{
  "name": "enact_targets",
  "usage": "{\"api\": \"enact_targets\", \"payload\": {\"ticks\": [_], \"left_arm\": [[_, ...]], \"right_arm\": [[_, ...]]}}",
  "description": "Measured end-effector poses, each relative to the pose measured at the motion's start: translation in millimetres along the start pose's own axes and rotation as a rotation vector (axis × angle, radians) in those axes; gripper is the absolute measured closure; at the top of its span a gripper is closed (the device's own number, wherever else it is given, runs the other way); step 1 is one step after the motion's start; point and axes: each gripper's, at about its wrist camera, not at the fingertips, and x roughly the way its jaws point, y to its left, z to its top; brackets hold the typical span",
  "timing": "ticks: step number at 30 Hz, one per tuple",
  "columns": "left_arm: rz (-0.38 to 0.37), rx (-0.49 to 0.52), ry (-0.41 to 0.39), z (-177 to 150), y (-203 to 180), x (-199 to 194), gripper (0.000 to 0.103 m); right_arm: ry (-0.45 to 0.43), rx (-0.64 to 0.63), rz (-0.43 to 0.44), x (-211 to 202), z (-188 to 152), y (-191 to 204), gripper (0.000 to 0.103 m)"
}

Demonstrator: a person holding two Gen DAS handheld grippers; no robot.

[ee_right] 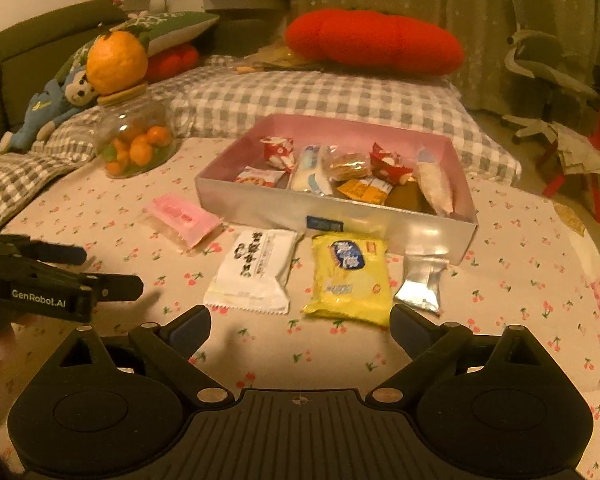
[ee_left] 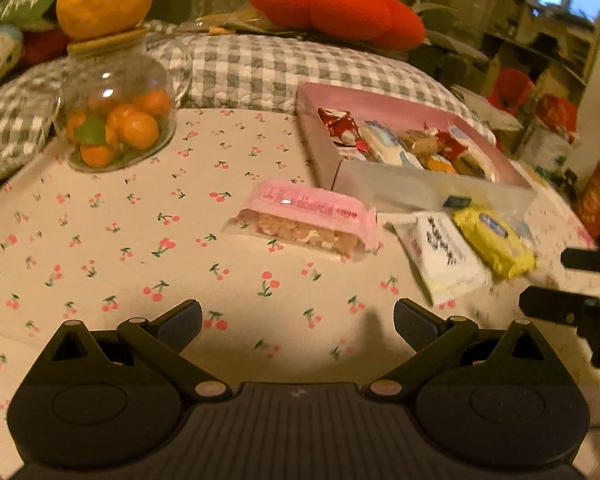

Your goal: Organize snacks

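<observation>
A pink box [ee_right: 396, 220] holds several wrapped snacks; it also shows in the left wrist view [ee_left: 320, 140]. In front of it on the cherry-print cloth lie a pink snack pack [ee_right: 182, 218] [ee_left: 304, 220], a white pack [ee_right: 256, 272] [ee_left: 444, 256], a yellow pack [ee_right: 350, 276] [ee_left: 494, 240] and a small silver pack [ee_right: 420, 284]. My left gripper [ee_left: 298, 324] is open and empty, short of the pink pack; it shows from the side in the right wrist view [ee_right: 108, 272]. My right gripper [ee_right: 300, 328] is open and empty, just short of the white and yellow packs.
A glass jar of small oranges [ee_right: 136, 140] [ee_left: 116, 120] with a big orange on its lid stands at the back left. Checked pillows [ee_right: 320, 100], a red cushion [ee_right: 376, 44] and plush toys [ee_right: 56, 108] lie behind. A chair [ee_right: 548, 76] stands at the right.
</observation>
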Motion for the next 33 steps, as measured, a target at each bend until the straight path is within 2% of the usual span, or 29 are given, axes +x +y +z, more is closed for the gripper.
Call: {"api": "enact_targets", "payload": {"ticks": [3,9,20,28,30,32,33], "left_arm": [[-0.008,-0.019,0.000,5.6,-6.3,2.8,0.001],[-0.034,0.006,0.006,12.9,-31.5,12.8,0.003],[-0.085,0.058,0.030,18.4,-71.3,31.1,0.018],[-0.069,0.070,0.026,21.3,-75.7,40.1,0.028],[-0.086,0.058,0.023,23.1,-75.2,39.7,0.037],[-0.124,0.060,0.020,23.7,-74.6,38.5,0.055],[-0.137,0.060,0.021,23.7,-75.3,38.8,0.060]], "right_arm": [[-0.004,0.008,0.000,2.5,7.2,-7.8,0.005],[-0.009,0.021,-0.002,2.7,13.4,-31.1,0.005],[0.025,0.042,-0.001,9.4,11.6,-60.3,0.005],[0.010,0.012,0.015,16.0,14.2,-61.5,0.006],[-0.006,0.003,0.026,16.7,16.5,-59.8,0.008],[-0.023,0.005,0.025,17.9,19.8,-58.2,0.010],[-0.027,0.012,0.027,18.9,21.7,-57.8,0.015]]}}
